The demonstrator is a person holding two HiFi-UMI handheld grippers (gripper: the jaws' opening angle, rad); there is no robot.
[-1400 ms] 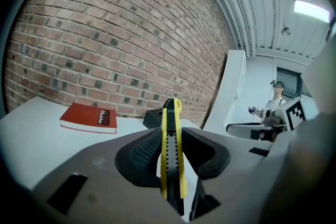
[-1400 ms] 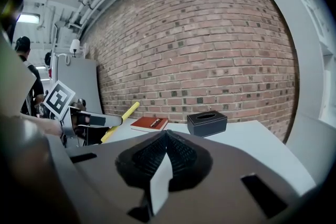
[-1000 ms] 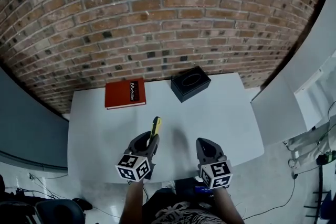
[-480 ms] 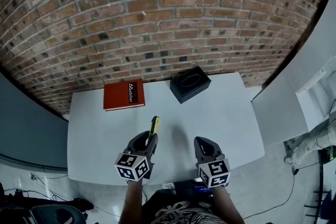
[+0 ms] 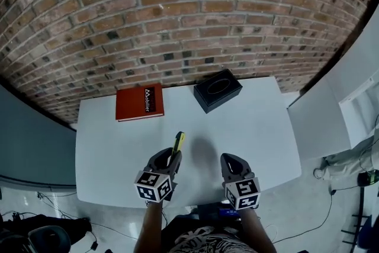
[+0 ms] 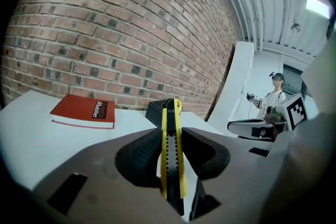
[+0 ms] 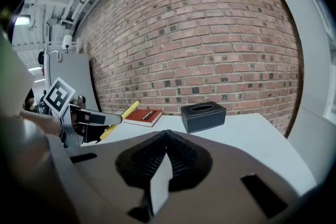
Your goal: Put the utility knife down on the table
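A yellow and black utility knife is clamped upright between the jaws of my left gripper, its tip pointing toward the brick wall. It is held above the white table, near the front edge. From the right gripper view the knife sticks out of the left gripper at the left. My right gripper hangs beside it over the table's front, jaws pressed together with nothing between them.
A red book lies at the back left of the table. A black tissue box stands at the back middle. The brick wall runs behind the table. A person stands far off to the right in the left gripper view.
Both grippers keep their hold and place over the table; the head view has shifted slightly, so the table's objects sit a little differently in frame.
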